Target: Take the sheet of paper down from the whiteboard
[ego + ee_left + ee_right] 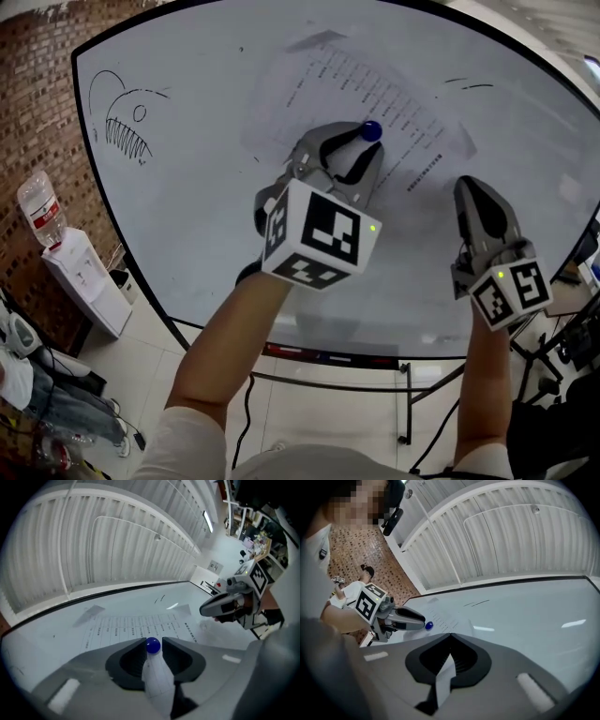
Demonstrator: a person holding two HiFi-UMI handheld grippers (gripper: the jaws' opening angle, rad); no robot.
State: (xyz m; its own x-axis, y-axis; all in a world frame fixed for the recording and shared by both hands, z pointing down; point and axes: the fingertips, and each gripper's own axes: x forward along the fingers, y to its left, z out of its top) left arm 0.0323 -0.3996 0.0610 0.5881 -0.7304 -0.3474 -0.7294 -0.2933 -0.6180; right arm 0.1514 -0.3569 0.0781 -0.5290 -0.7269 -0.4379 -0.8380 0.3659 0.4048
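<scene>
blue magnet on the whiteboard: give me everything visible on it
The blue magnet is a small, glossy, round-topped knob, plastic by its look. It sits on the printed sheet of paper, pinning it to the whiteboard. The left gripper's tongs stand apart on either side of it, with a thin gap showing on one side, so no firm grip shows.

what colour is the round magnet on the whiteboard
The magnet is blue, clearest in the left gripper view.

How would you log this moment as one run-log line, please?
sheet: on whiteboard under blue magnet | left gripper: open, jaws flanking it | right gripper: shut, empty
</scene>
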